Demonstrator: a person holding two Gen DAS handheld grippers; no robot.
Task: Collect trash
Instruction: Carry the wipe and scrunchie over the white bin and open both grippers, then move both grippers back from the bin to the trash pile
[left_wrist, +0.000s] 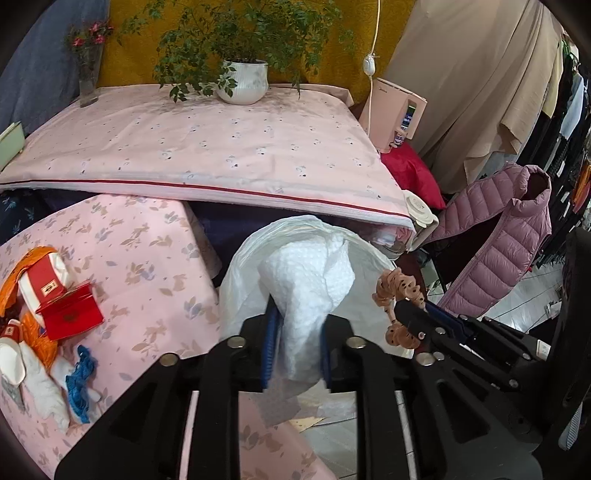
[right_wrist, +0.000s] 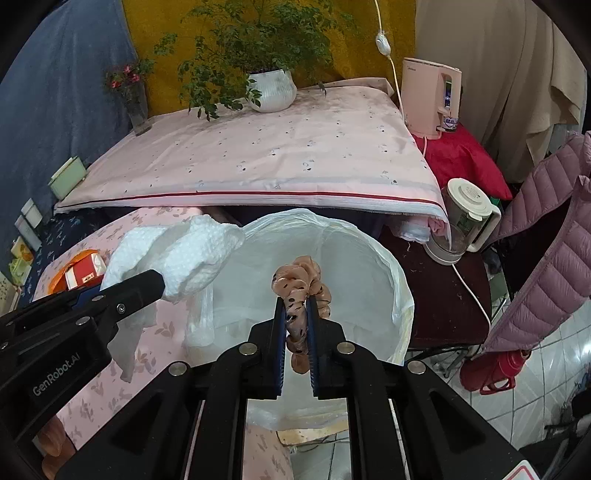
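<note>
A bin lined with a white plastic bag (right_wrist: 369, 258) stands open below both grippers, between a pink floral cloth and a dark side table. My left gripper (left_wrist: 298, 314) is shut on a crumpled white paper towel (left_wrist: 306, 280), which fills the gap between its blue pads and hangs over the bag's left rim (left_wrist: 240, 273). In the right wrist view the same towel (right_wrist: 184, 251) sticks out of the left gripper (right_wrist: 159, 284) at the bin's edge. My right gripper (right_wrist: 297, 317) is shut on a peach scrunchie with dark spots (right_wrist: 295, 280), held over the bag's mouth.
Red boxes and an orange wrapper (left_wrist: 66, 310) lie on the pink floral cloth at the left, with a blue scrap (left_wrist: 79, 376) nearby. Behind are a potted plant (left_wrist: 243, 79) and a pink dispenser (right_wrist: 430, 99). A glass kettle (right_wrist: 465, 221) and a mauve puffer jacket (right_wrist: 546, 258) stand to the right.
</note>
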